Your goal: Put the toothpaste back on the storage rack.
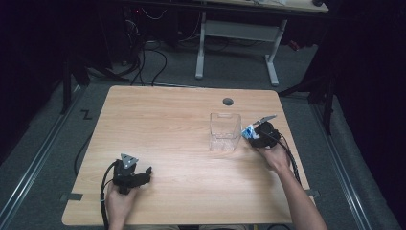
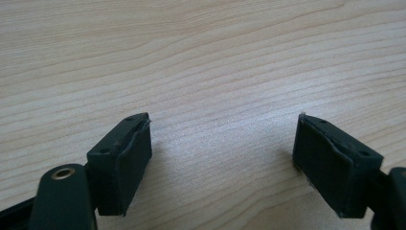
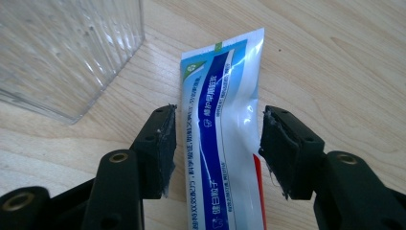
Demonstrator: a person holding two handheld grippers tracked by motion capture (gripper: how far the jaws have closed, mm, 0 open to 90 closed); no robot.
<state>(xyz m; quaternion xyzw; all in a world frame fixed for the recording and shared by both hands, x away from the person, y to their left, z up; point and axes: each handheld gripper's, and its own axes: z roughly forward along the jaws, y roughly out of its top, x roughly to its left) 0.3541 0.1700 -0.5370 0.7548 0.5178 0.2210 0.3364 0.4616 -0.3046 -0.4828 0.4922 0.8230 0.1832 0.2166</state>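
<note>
wooden table [image 1: 182, 120], left tool [image 2: 220, 158] resting low, released, right tool [image 3: 215, 143] released astride toothpaste tube [image 3: 222, 120]

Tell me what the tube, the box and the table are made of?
Tube: likely soft plastic or laminate, glossy; light glints off its printed blue-and-white skin and its end is pressed flat.
Box: clear hard plastic, probably acrylic; you see through it and its walls show fine ribs.
Table: pale wood look with grain lines, smooth and matt; it may be a printed laminate.
</note>
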